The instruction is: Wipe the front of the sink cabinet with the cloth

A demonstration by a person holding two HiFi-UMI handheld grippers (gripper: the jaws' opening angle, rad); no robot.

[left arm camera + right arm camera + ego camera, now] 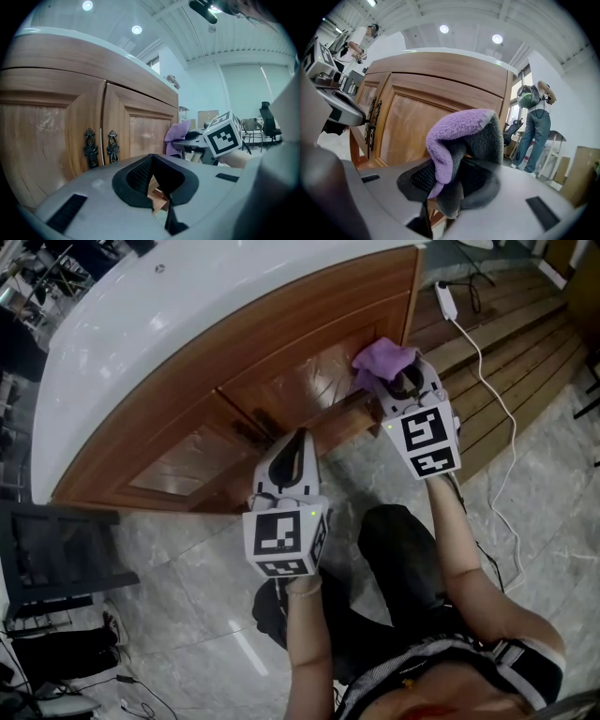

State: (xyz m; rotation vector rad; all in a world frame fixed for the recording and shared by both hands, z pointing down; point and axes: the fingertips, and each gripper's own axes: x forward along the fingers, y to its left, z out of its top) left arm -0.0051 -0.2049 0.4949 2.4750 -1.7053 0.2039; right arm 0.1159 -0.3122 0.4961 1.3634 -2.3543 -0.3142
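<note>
Right now the right gripper (398, 381) (450, 187) has its jaws clamped on the cloth (380, 357) (459, 136), a fluffy microfibre piece, lilac on one face and grey on the other, bunched into a soft fold that sticks out past the jaw tips. It's held up by the upper right corner of the sink cabinet (234, 371) (56, 126) (431, 93), at the right-hand door; can't tell whether the pile actually touches the wood. Cabinet front is glossy, warm-brown wood w/ visible grain, curved in plan, w/ two framed doors w/ recessed panels. Where the doors meet sit a pair of dark ornate metal handles (90, 147) (258, 427), scroll-shaped. On top is a smooth white counter (141, 315) w/ a rounded edge. The left gripper (295, 451) (157, 187) is low, in front of the door seam and apart from the wood, its dark ribbed pads closed together at the tips w/ nothing between. Both grippers are matte grey plastic, each w/ a white cube printed w/ black square marker patterns (429, 439) (283, 540). Floor (187, 596) is polished grey marble-look tile; to the right lies slatted brown decking (506, 343) w/ a white power strip and cord (446, 301) on it.
</note>
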